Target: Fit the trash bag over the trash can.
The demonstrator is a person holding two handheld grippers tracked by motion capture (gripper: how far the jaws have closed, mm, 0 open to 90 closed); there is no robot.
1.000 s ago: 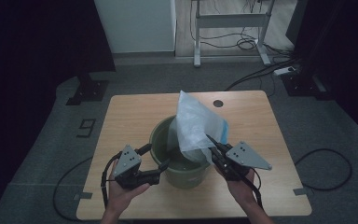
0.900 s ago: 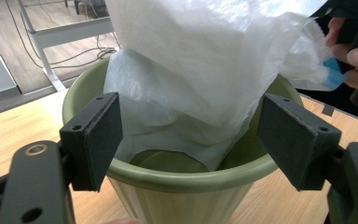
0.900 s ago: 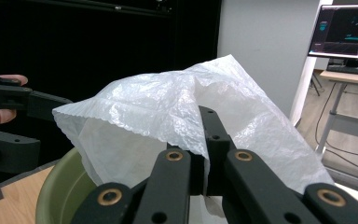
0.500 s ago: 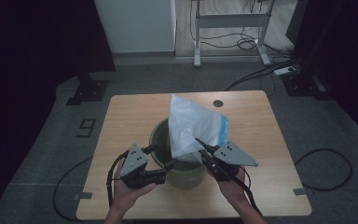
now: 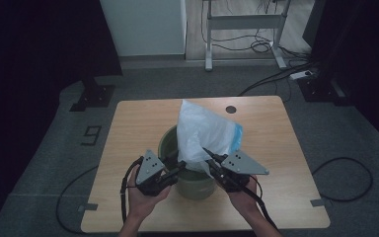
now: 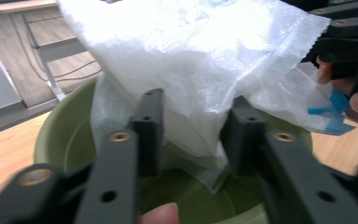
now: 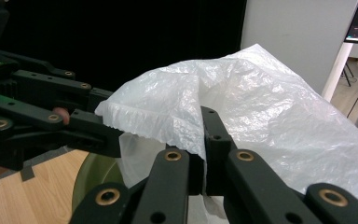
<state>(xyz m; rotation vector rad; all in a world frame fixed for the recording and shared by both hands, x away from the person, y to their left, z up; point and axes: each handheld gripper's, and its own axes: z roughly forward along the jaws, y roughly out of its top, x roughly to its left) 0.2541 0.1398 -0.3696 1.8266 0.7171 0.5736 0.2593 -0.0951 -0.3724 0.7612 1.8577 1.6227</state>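
A white plastic bag (image 5: 202, 131) with a blue drawstring (image 5: 237, 136) is held up over an olive-green bucket (image 5: 197, 185) in the middle of the table. My right gripper (image 5: 206, 150) is shut on the bag's crinkled edge (image 7: 168, 126), and in the right gripper view its jaws pinch the film. My left gripper (image 5: 181, 165) is open just above the bucket's rim. In the left gripper view its jaws stand either side of the bag's lower fold (image 6: 191, 135), apart from it. The bag's bottom hangs inside the bucket (image 6: 60, 135).
The wooden table (image 5: 128, 128) has a small round hole (image 5: 231, 109) near its far edge. Cables run across the grey floor around the table. A white desk frame (image 5: 242, 22) stands behind, and a dark stand (image 5: 91, 91) is at the back left.
The bag has swung left and settled lower over the bucket. Both grippers have drawn closer together at the bucket's near rim, the left one up to the bag.
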